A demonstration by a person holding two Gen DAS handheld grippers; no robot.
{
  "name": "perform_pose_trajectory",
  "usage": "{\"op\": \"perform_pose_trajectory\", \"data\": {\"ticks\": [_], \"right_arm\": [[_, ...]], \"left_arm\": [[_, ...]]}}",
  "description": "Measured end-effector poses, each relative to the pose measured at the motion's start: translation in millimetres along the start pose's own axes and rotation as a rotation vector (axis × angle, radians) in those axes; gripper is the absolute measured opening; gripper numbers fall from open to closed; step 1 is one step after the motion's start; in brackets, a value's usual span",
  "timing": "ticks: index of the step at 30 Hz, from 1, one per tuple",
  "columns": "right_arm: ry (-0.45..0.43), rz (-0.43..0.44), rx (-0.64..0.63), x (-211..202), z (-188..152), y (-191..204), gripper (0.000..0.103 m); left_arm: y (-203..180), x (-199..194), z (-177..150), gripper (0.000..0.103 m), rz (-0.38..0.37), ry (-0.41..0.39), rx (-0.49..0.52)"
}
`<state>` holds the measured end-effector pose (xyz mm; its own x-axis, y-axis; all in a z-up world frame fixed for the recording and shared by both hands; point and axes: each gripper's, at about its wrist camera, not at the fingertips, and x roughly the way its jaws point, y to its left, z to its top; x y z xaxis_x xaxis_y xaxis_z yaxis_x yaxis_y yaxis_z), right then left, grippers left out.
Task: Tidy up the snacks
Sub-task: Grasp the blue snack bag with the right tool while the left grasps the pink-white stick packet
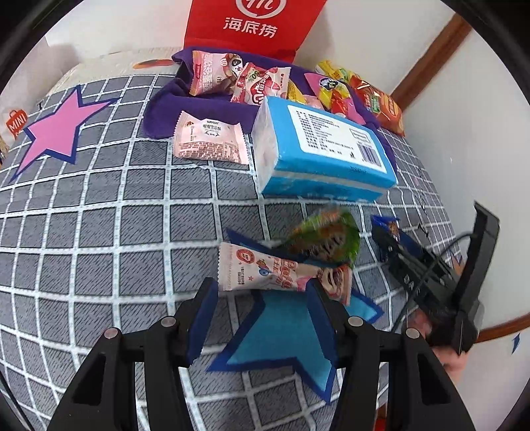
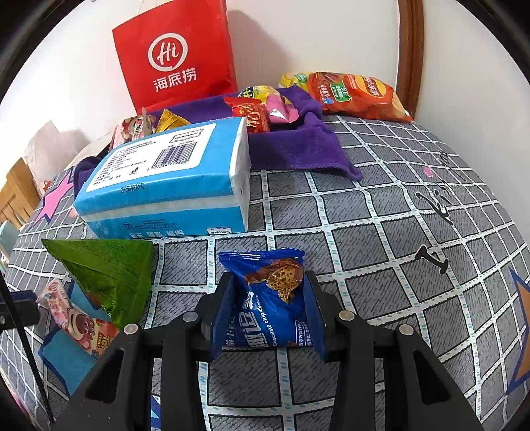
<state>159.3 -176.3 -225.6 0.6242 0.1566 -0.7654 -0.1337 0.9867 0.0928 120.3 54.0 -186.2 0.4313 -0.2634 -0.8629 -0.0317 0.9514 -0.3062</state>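
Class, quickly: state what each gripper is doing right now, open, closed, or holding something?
Left gripper: open, holding nothing, above the blue star.
Right gripper: closed on the blue cookie packet.

Stuff you can't quite make out

The green packet (image 1: 326,237) is smeared by blur in the left wrist view, the red bag (image 1: 251,26) is cut off at the top edge, and the tissue pack (image 2: 165,179) hides part of the purple cloth (image 2: 298,146).

wide open checked bedspread (image 2: 381,232) off to the right, nothing in the path; ahead the blue tissue pack (image 2: 165,179) blocks the way, purple cloth (image 2: 298,146) piled with snacks behind it.
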Motion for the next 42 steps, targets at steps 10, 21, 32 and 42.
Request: {"op": "perform_pose_trajectory", "data": {"ticks": [10, 21, 32, 42], "right_arm": [[0.001, -0.009, -0.013, 1, 0, 2, 0.043], [0.0, -0.008, -0.013, 1, -1, 2, 0.043], [0.007, -0.019, -0.058, -12, -11, -14, 0.04], [-0.028, -0.049, -0.063, -13, -19, -23, 0.041]], "left_arm": [[-15, 4, 21, 0.053, -0.027, -0.03, -0.007], [-6, -14, 3, 0.053, 0.002, -0.029, -0.009], [-29, 13, 2, 0.052, -0.073, 0.014, -0.011], [-47, 53, 22, 0.051, -0.098, 0.047, -0.05]]}}
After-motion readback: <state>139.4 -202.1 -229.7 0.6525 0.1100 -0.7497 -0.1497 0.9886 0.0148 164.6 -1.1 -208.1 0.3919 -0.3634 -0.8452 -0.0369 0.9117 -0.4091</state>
